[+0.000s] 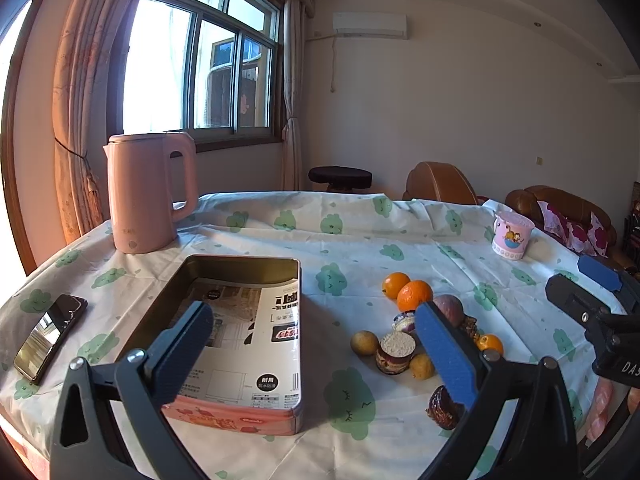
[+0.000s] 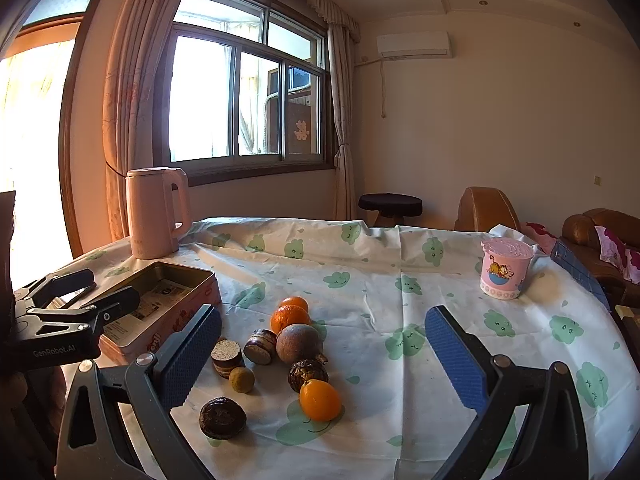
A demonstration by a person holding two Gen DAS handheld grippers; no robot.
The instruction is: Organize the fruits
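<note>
Several fruits (image 2: 296, 356) lie loose in a cluster on the tablecloth (image 2: 360, 272), at centre in the right wrist view; the tin (image 1: 240, 344) they seem bound for sits empty at lower left of centre in the left wrist view, just left of the pile. I judge nothing is sorted yet, so the step in hand is a first pick. To do it well I would take an outlying piece, such as the small orange (image 2: 320, 399) at the near edge, closing across its middle so it cannot roll, and keeping clear of the dark fruit (image 2: 308, 376) touching it behind.

My right gripper (image 2: 322, 354) is spread wide and holds nothing, hovering over the cluster. My left gripper (image 1: 316, 354) is equally wide, empty, poised above the tin's right wall and touching nothing.
</note>
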